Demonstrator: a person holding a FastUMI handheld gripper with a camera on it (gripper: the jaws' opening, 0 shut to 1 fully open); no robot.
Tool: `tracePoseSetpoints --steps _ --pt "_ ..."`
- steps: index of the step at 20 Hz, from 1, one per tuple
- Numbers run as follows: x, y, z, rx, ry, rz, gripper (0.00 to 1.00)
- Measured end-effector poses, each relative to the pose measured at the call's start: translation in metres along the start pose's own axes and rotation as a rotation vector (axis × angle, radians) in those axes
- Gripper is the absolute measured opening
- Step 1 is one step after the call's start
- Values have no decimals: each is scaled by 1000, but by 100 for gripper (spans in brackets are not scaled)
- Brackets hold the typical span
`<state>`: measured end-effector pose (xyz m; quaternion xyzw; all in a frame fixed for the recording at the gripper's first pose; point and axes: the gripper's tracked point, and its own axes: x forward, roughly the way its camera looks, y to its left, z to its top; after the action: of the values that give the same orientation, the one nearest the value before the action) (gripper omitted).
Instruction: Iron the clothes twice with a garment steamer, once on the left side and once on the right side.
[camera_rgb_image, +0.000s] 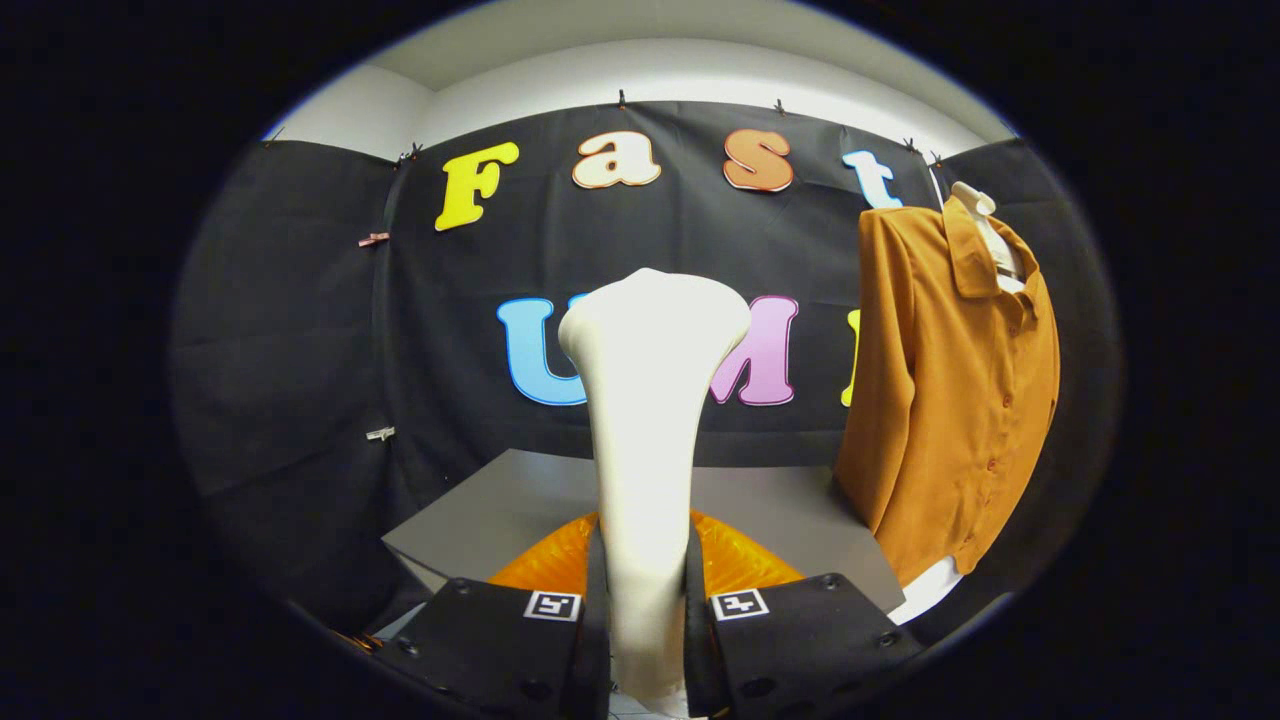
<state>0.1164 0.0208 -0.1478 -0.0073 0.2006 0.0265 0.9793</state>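
counter (770, 505), grey and flat, fills the low middle ground beyond the claw, and black cloth walls the booth behind it and to both sides, with a pale wall and ceiling showing above the cloth. small clips (374, 238) pin the cloth at its upper edge and at 9 o'clock of the counter. claw (645, 630) is pinching the garment steamer (648, 430), both fingers (596, 620) pressed on its slim white handle. the steamer's long axis runs straight ahead from between the fingers, from 6 toward 12 o'clock, and its flared head points up and away toward the back cloth. an orange, glossy, ribbed thing (545, 565) lies on the counter just past the fingers, either side of the handle; what it is cannot be told. at 3 o'clock of the steamer, well apart from it, the rust-orange shirt (950, 400) hangs upright on a white hanger form (985, 215), collar at top, button row facing partly toward the steamer. each finger block bears a square black-and-white marker (553, 605); no readable brand shows on the steamer.
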Motion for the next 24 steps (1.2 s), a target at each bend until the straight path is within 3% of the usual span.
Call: tracePoseSetpoints --steps 6,13,19,24 --pt "-61 -13 11 -7 -58 -117 33" --pt "-102 -84 24 8 -104 -267 33" --pt "-96 -176 33 14 -116 -301 33" --pt "-70 -248 31 35 -102 -271 33"
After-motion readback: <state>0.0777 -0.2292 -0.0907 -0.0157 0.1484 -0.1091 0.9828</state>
